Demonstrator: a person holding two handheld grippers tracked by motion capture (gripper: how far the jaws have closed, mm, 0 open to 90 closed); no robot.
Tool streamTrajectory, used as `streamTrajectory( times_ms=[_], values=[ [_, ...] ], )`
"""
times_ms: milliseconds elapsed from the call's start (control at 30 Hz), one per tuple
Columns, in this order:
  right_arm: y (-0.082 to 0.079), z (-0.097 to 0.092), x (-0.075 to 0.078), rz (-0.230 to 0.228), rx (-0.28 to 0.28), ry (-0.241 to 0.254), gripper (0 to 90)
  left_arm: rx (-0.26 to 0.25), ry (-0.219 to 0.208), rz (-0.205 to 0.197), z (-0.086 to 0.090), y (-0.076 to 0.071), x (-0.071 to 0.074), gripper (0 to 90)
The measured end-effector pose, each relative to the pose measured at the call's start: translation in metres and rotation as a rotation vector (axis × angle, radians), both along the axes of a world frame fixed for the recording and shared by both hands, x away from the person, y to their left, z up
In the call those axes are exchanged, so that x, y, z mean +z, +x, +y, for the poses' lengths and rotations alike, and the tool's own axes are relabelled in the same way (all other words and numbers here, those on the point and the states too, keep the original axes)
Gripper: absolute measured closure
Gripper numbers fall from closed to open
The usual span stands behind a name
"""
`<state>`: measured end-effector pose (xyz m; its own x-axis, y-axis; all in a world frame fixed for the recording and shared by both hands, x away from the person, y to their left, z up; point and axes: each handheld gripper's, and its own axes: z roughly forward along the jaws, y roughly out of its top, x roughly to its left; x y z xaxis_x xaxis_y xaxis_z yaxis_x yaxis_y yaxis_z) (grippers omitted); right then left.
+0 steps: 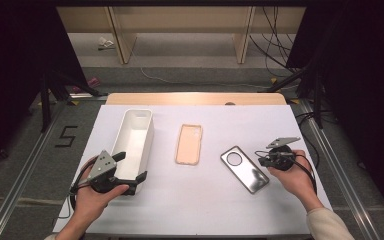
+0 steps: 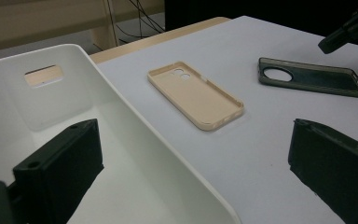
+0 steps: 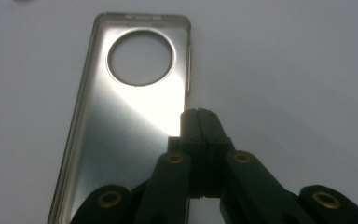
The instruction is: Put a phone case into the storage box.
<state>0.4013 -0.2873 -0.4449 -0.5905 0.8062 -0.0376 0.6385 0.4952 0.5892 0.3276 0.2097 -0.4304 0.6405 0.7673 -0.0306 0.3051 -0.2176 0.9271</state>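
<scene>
- Grey phone case (image 3: 121, 121) lies flat on the white table cover (image 1: 190, 200), open side up, right under my right gripper (image 3: 199, 112); its round camera hole points away from my fingertips.
- My right gripper's jaws are pressed together, and in the right gripper view they meet on the case's right side wall, about halfway along it. I judge they pinch that thin wall, though I cannot be sure the rim is truly between the pads.
- Its long axis runs nearly straight ahead from my right fingers, so a lift here would hang the case by one long edge and it may swing.
- My right hand is by far the nearer; in the high view the case (image 1: 244, 169) sits just beside that gripper (image 1: 266, 161).
- My left gripper (image 1: 132, 167) stands wide, one jaw inside the white bin (image 1: 130, 145), one outside, straddling its near wall without pressing it.
- Beige case (image 1: 189, 144) lies between bin and grey case, apart from both.
</scene>
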Motion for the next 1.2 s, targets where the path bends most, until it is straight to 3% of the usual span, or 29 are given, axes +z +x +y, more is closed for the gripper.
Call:
streamTrajectory(
  times_ms=[100,567,900,1200],
  values=[
    [0.000,-0.001,-0.005,0.058,-0.016,-0.051,90.0,-0.003,0.000,-0.001,-0.001,0.000,0.000,2.6],
    [-0.003,-0.003,-0.012,0.183,-0.041,-0.140,90.0,-0.008,0.000,-0.002,-0.001,0.000,0.000,2.9],
    [-0.018,0.013,-0.010,0.238,-0.024,-0.170,90.0,-0.005,-0.003,-0.003,-0.001,-0.001,0.000,3.1],
    [-0.024,0.026,-0.010,0.270,0.015,-0.157,90.0,-0.007,-0.001,-0.005,-0.001,-0.001,0.000,3.1]
  ],
)
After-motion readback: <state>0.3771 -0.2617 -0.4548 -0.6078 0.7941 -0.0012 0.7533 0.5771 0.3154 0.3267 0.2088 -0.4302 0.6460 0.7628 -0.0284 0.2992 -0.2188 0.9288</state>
